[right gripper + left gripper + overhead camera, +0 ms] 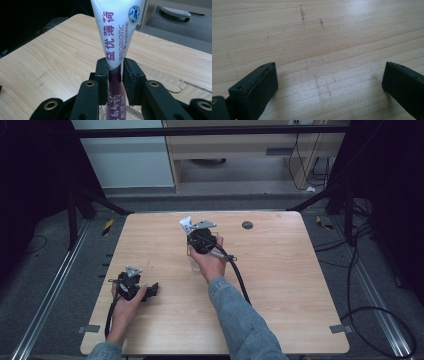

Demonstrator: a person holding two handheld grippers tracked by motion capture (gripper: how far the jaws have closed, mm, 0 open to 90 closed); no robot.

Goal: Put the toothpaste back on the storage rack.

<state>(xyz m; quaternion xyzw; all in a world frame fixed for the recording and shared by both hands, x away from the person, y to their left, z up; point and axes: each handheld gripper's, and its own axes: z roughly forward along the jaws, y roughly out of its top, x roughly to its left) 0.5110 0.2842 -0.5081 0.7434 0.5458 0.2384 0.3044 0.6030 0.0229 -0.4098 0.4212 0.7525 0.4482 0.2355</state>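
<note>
Standing between your right gripper's (115, 72) fingers (102, 75), the toothpaste tube (115, 30) is white above and purple below, its flat crimped end up and its lower end going down into a clear holder (160, 80) on the desk (280, 270). The fingers are drawn in close on the tube's narrow part; the near one looks pressed against it, while a thin gap seems to show at the other, so the hold reads as light. In the high view the tube (185, 225) pokes up beyond your right hand (207, 262), near the middle of the desk, toward the far edge.

You appear to be at the step of setting the tube into the holder. Next, check that it rests on its own, then ease the fingers apart and draw back without tipping it.

Your left gripper (131, 285) lies well apart near the desk's left front, its fingers (259, 87) wide apart with bare wood between them. A small dark disc (247, 225) sits near the far edge.
</note>
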